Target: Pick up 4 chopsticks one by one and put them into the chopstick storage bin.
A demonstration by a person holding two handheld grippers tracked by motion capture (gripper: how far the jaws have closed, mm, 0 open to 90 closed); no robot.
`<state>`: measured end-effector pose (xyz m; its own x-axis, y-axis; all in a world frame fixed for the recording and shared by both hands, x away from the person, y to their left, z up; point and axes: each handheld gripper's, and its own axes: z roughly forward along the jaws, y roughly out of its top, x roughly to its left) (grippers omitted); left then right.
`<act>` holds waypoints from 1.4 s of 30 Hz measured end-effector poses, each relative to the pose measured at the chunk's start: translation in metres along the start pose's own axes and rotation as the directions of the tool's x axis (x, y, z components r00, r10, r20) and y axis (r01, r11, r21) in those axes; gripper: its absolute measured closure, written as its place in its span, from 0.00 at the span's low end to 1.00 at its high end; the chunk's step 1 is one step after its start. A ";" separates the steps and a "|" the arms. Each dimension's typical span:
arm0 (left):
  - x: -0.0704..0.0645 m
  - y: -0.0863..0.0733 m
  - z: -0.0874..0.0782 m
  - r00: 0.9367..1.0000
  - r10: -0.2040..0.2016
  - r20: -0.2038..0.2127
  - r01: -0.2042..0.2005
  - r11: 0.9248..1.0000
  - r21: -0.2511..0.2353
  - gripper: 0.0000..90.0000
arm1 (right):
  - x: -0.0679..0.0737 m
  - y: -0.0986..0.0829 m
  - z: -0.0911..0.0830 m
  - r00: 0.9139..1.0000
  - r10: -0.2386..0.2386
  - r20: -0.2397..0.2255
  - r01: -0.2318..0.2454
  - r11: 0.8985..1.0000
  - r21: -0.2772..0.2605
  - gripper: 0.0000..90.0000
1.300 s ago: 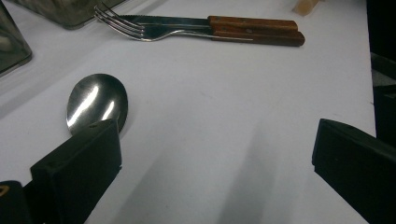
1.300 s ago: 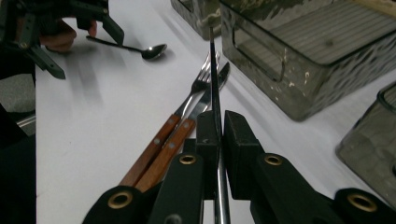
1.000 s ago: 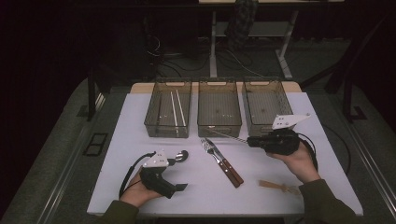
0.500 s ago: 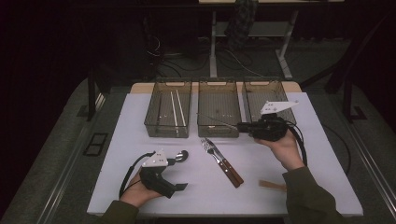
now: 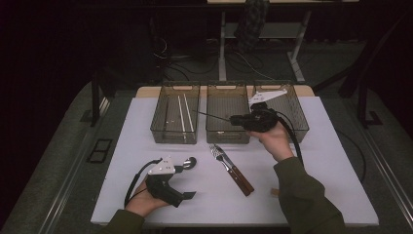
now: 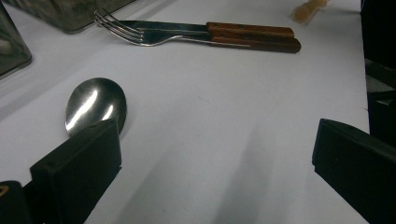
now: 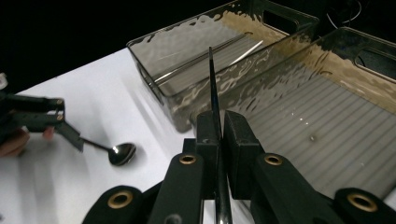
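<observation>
My right gripper (image 5: pixel 234 118) (image 7: pixel 217 123) hovers over the middle bin (image 5: pixel 214 130), shut on a thin dark stick (image 5: pixel 212 115) (image 7: pixel 211 79) that points toward the left bin (image 5: pixel 160 127). Two pale sticks (image 5: pixel 182 113) lie in that left bin. My left gripper (image 5: pixel 187 181) (image 6: pixel 219 154) rests low on the white table near its front edge, open. A metal spoon (image 5: pixel 189 162) (image 6: pixel 95 105) lies right beside its left jaw, not between the jaws. A fork (image 6: pixel 140 35) and a wooden-handled knife (image 5: pixel 236 174) (image 6: pixel 252 30) lie side by side mid-table.
A third bin (image 5: pixel 297 122) stands at the back right, under the right gripper's cable. A small tan piece (image 5: pixel 274 191) (image 6: pixel 310 9) lies near the right forearm. The table's edges drop to dark floor on all sides.
My right gripper has carried the stick up and to the left, from the table's right side to above the middle bin. The left gripper has stayed put.
</observation>
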<state>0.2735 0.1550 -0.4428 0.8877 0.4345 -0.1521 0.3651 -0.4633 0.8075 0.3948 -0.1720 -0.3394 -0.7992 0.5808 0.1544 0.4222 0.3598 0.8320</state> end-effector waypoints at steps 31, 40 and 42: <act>-0.002 0.001 -0.002 1.000 -0.004 0.014 0.004 1.000 -0.022 0.00 | 0.007 0.059 0.132 0.991 0.019 0.134 -0.033 0.993 0.110 0.94; -0.001 0.001 -0.003 1.000 -0.005 0.015 0.005 1.000 -0.029 0.00 | 0.009 0.075 0.166 0.984 0.019 0.179 -0.043 0.990 0.134 0.94; -0.001 0.001 -0.003 1.000 -0.003 0.015 0.003 1.000 -0.031 0.00 | 0.009 0.076 0.172 0.981 0.027 0.190 -0.053 0.989 0.136 0.94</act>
<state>0.2723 0.1569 -0.4404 0.8908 0.4241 -0.1631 0.3592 -0.4374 0.8244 0.4938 -0.0141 -0.3661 -0.6917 0.7185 0.0726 0.5185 0.4242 0.7424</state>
